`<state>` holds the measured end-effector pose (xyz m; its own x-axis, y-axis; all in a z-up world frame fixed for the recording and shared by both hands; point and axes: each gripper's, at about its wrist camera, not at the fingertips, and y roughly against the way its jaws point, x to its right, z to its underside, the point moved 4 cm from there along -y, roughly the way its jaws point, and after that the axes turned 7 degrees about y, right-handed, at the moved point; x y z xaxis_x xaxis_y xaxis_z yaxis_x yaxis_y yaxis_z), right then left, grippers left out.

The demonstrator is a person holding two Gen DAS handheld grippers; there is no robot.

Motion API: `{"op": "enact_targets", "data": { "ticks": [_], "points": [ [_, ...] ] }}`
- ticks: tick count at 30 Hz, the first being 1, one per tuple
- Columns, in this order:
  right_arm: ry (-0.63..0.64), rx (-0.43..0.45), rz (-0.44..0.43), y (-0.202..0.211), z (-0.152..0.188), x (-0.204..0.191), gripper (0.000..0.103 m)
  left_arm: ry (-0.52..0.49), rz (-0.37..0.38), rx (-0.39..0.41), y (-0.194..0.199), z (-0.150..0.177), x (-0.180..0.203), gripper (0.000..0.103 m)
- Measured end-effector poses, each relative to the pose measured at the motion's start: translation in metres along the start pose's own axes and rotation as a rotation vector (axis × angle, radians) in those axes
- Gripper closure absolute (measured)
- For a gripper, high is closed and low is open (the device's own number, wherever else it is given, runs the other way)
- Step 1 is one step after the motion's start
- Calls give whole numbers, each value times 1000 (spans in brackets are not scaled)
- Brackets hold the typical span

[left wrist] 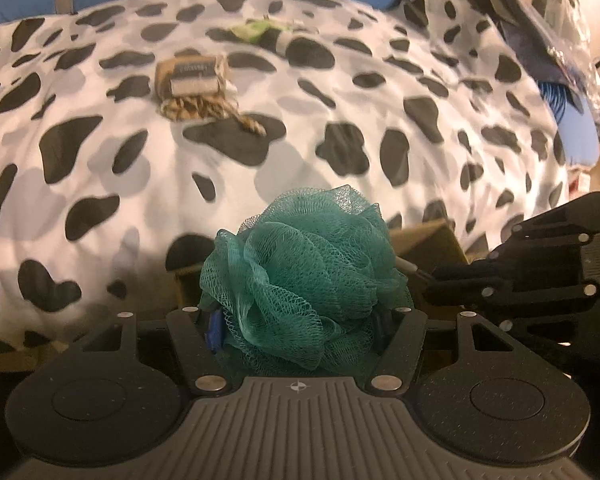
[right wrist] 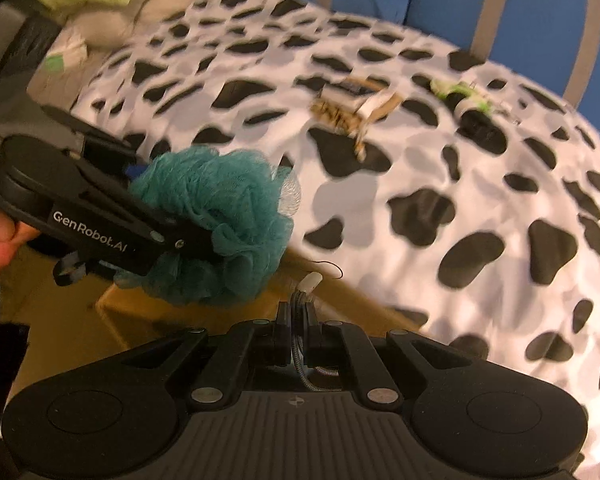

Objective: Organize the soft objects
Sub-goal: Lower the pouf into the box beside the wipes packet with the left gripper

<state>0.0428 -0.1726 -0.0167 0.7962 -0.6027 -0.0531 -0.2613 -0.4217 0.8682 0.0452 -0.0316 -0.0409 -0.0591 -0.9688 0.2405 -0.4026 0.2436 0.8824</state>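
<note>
Loofah [left wrist: 304,280], a teal mesh puff, sits pinched between the jaws of the left gripper [left wrist: 300,320] at 6 o'clock in the left view; in the right view it hangs at 9 o'clock above a cardboard box [right wrist: 148,312]. The right gripper [right wrist: 298,320] is clamped on a braided cord [right wrist: 300,356] with a pale tip, which seems to be the loofah's hanging loop, though the link between them is not visible.

Risks, as I judge them:
- The mesh is springy and bulges past the jaws, so a loose pinch could let it slide out short of the box.
- If both tools pull apart, the cord could tug the puff out of the left grip or snag on the box edge.
- A release off centre might bounce the puff onto the spotted bedspread [left wrist: 340,100].

Hard to read: the box interior is hidden behind the loofah and tool bodies. A tan bundle [left wrist: 194,80] at 11 o'clock and a green item [left wrist: 252,30] at 12 o'clock lie well apart from the grippers, too blurred to identify. A blue piece [left wrist: 215,330] by the left jaw is unclear.
</note>
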Motion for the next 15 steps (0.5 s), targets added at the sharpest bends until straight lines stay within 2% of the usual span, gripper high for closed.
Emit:
{"op": "enact_targets", "data": {
  "ticks": [7,13,15],
  "points": [
    [3,-114,-14,-16,11,-7,96,-24,-24,-106,-13,13,3,41],
    [-3,-134,-15,-18,13,-6,96,-20,-32,-129,-17,15,1,41],
    [-7,-136,-14,-19,12,-5,95,-19,-42,-137,-18,14,1,36]
  ]
}}
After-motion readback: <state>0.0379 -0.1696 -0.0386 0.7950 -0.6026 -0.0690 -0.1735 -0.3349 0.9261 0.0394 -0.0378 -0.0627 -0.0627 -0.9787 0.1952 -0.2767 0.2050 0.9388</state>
